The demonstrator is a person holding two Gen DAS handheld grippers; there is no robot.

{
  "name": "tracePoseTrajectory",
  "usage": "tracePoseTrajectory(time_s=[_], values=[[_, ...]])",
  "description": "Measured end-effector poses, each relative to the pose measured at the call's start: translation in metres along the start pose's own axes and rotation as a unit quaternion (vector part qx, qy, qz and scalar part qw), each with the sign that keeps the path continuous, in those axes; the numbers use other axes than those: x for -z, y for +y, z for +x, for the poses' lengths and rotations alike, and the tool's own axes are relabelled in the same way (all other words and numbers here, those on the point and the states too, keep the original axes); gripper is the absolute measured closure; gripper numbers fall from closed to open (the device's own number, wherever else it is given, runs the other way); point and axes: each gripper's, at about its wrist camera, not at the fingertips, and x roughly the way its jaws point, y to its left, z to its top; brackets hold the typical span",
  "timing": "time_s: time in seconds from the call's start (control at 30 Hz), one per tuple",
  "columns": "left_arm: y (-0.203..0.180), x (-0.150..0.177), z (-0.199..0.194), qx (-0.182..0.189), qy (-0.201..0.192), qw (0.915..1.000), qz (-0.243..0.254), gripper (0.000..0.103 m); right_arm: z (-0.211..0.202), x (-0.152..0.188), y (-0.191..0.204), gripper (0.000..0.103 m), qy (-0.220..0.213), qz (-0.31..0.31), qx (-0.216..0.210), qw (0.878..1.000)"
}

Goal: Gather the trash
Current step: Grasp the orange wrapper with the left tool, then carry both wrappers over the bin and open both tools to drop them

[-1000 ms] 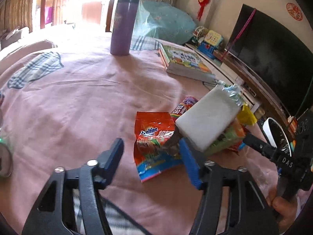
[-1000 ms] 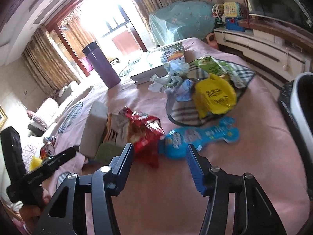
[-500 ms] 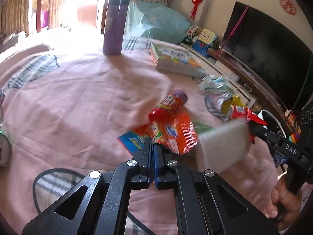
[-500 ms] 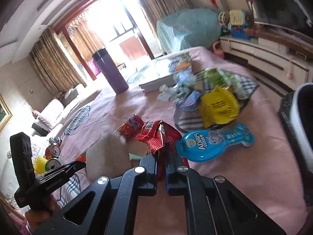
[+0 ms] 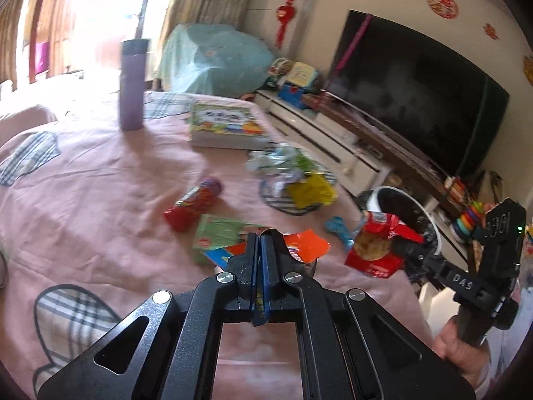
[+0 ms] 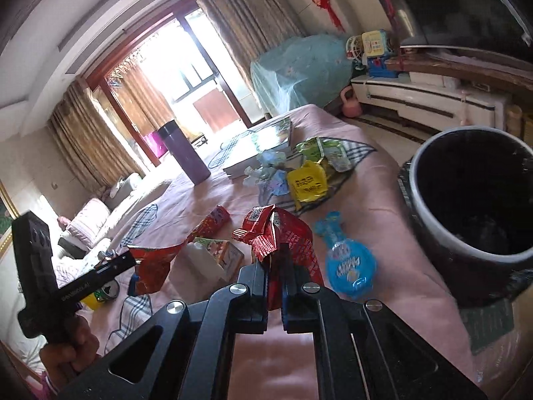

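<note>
Your left tongs [image 5: 259,243] clench an orange wrapper [image 5: 304,245], your right tongs [image 6: 273,268] a red snack bag [image 6: 283,233], both off the pink surface [image 5: 100,200]. Bin [image 6: 466,200] waits right; much litter remains.

The lower part of the orange wrapper [image 5: 304,245] is hidden behind the left tongs [image 5: 259,243], and much of the red snack bag [image 6: 283,233] is covered by the right tongs [image 6: 273,266]. The dark bin [image 6: 433,233] is cut off at the right edge of the right wrist frame, its contents lost in shadow. The blue packet [image 6: 348,266] is blurred, its print unreadable. A can [image 6: 108,291] at lower left is half hidden behind the other tongs' handle. The hand [image 5: 461,363] is cropped at the lower right of the left wrist frame.
</note>
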Motion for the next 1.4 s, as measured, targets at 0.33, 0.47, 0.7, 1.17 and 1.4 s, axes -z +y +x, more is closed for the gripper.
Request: tracePoseTrajectory(time_s=[0.33, 0.47, 0.7, 1.17, 1.4], values=[[-0.062, 0.010, 0.014, 0.052, 0.020, 0.9975, 0.043, 0.101, -0.037, 0.008, -0.034, 0.098, -0.025, 0.031, 0.025, 0.999], [-0.082, 0.014, 0.025, 0.066, 0.031, 0.9957, 0.056, 0.101, -0.051, 0.010, -0.050, 0.098, -0.036, 0.047, 0.034, 0.998], [-0.111, 0.011, 0.037, 0.086, 0.036, 0.9933, 0.069, 0.101, -0.067, 0.008, -0.072, 0.098, -0.048, 0.057, 0.064, 0.995], [-0.168, 0.000, 0.075, 0.123, 0.046, 0.9866, 0.097, 0.101, -0.090, -0.014, -0.117, 0.098, -0.073, 0.072, 0.113, 0.988], [-0.196, -0.013, 0.102, 0.132, 0.052, 0.9843, 0.104, 0.101, -0.089, -0.028, -0.136, 0.098, -0.069, 0.071, 0.130, 0.987]])
